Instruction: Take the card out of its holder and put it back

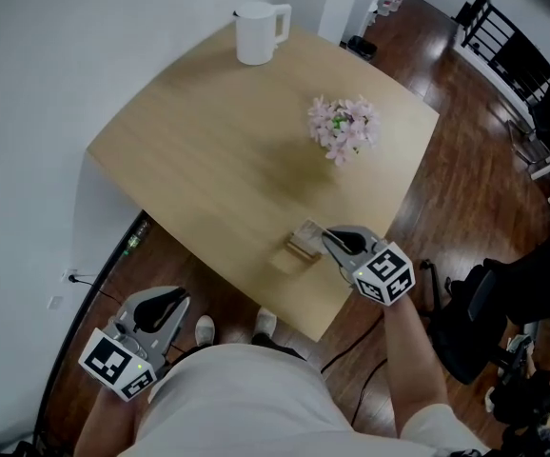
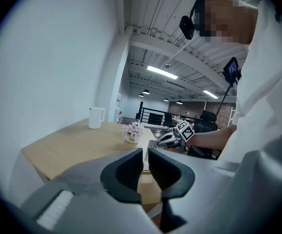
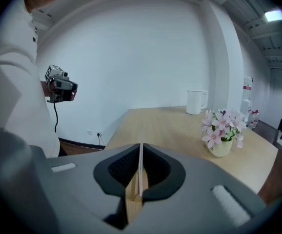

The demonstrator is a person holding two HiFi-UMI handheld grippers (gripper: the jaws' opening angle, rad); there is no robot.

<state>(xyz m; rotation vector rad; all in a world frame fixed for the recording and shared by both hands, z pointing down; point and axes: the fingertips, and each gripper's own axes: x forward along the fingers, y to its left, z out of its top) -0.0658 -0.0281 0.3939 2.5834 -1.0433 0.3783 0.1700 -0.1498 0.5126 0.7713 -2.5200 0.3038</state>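
A thin white card (image 3: pixel 141 135) stands edge-on in a small wooden holder (image 3: pixel 131 204) near the table's front edge. My right gripper (image 3: pixel 140 151) is shut on the card, one pad on each face, and the card's lower end sits in the holder's slot. In the head view the right gripper (image 1: pixel 329 240) reaches over the holder (image 1: pixel 299 248) from the right. My left gripper (image 1: pixel 166 303) hangs low at the left, off the table, holding nothing. Its jaws are together apart from a thin slit.
The light wooden table (image 1: pixel 227 150) carries a white mug (image 1: pixel 256 31) at the far corner and a small pot of pink flowers (image 1: pixel 343 127) in the middle. A black office chair (image 1: pixel 475 312) stands on the wooden floor to the right. A white wall runs along the left.
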